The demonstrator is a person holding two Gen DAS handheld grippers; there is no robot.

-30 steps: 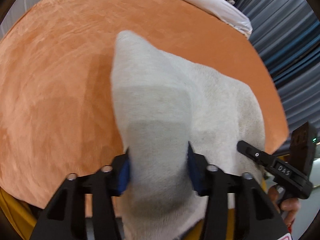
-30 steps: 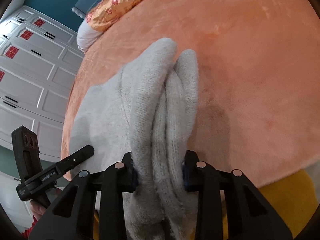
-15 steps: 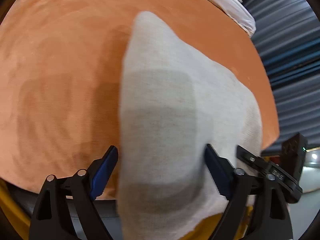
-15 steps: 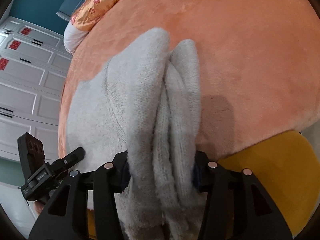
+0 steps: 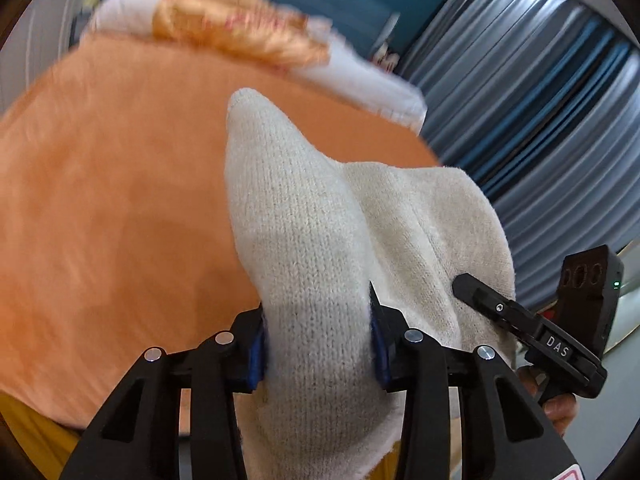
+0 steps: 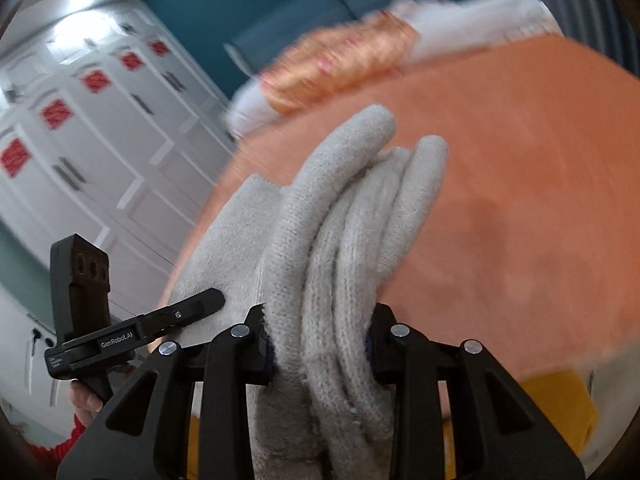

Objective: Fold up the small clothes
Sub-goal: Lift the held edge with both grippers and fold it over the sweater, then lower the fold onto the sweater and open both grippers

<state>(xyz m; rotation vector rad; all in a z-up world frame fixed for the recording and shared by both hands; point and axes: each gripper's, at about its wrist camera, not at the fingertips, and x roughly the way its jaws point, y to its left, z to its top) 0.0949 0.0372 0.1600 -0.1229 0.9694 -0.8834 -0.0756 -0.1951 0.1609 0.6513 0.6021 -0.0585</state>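
Left tool (image 5: 316, 344) closing on the knit cloth (image 5: 304, 240), right tool (image 6: 320, 344) closing on its bunched folds, both above the bed (image 5: 100, 220); uneven pinches could let a layer slip, spoiling the fold

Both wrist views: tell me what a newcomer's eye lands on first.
The cream knitted garment fills the middle of both views, with the left gripper closing on one bunched end and the right gripper closing on its rolled folds. Behind it spreads the orange blanket, with a shiny gold pillow at the far edge.
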